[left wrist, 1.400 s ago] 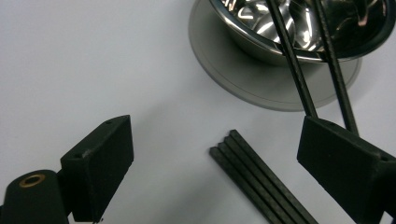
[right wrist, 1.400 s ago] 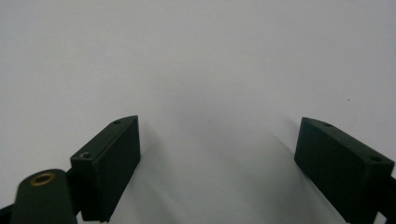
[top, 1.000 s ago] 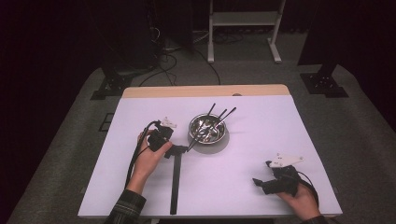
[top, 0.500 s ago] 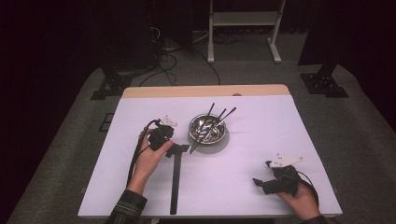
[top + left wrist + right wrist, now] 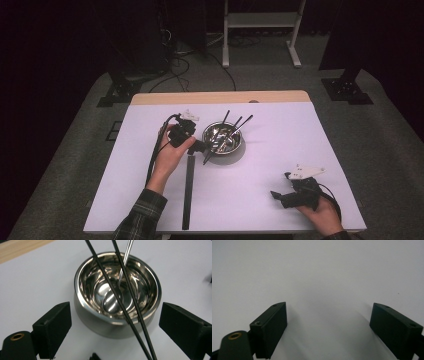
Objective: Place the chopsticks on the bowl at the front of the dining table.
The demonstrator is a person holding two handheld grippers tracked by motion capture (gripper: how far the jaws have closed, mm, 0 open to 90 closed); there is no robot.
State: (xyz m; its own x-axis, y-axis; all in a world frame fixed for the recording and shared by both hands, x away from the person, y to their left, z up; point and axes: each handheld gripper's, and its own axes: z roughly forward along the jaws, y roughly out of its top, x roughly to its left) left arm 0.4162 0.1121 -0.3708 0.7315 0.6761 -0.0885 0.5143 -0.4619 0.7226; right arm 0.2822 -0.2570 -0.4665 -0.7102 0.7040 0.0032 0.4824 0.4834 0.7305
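Beside the steel bowl (image 5: 117,293), the left gripper (image 5: 199,146) hovers, jaws spread, nothing pinched. Next, I judge, it must close on one chopstick (image 5: 110,287); the right gripper (image 5: 280,196) rests on the bench (image 5: 300,135), jaws spread.

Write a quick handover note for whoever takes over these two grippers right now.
Left hand-held gripper: open, holding nothing, beside the steel bowl.
Right hand-held gripper: open, holding nothing, over bare table near the front right corner.
In the bowl: a spoon and two black chopsticks leaning over the rim.
A long black strip lies on the table in front of the bowl.
Done: nothing gripped yet.
Left: probably handling the bowl's utensils.
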